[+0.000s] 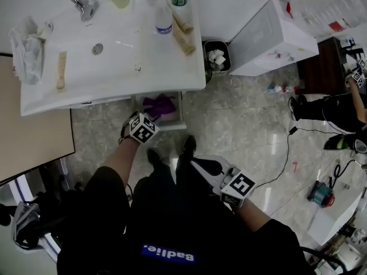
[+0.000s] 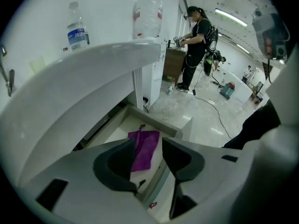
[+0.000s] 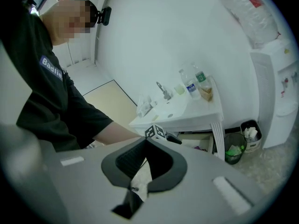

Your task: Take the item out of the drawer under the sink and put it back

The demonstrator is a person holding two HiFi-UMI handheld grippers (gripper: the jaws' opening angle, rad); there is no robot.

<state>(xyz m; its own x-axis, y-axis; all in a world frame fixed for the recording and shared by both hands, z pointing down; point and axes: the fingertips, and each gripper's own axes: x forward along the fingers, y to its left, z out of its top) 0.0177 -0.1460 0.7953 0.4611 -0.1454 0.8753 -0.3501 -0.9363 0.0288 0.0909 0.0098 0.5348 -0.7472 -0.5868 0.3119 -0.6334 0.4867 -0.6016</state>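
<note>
Two grippers show in the head view. The left gripper (image 1: 153, 115) points toward 12 o'clock, at the open drawer (image 1: 180, 106) that comes out from under the front edge of the sink (image 1: 114, 79). In the drawer lies the purple pouch (image 1: 159, 104), flat, near the middle. The left gripper's tips are just at the drawer's front edge, at 7 o'clock from the pouch. The right gripper (image 1: 202, 166) is lower in the picture, at 5 o'clock from the drawer and well apart from it, above the person's shoes. A bin (image 1: 217, 56) stands just beside the sink's right corner, at 3 o'clock. Between the drawer and the shoes the floor is free.

In the left gripper view the jaws are spread wide. The pouch (image 2: 145, 148) shows in the gap between them, but it lies further in, on the drawer bottom, and the pads do not press it. The sink's rim hangs above at 11 o'clock, and the drawer's far wall (image 2: 154, 118) closes the space at 12 o'clock. At 2 o'clock the floor is open as far as another person, who stands far off.

In the right gripper view the jaws are pressed together at their tips, with nothing between them. The sink (image 3: 205, 111) stands at 1 o'clock, and the left gripper's marker cube is just above the jaw tips. The drawer shows under the sink with a small purple spot inside.
</note>
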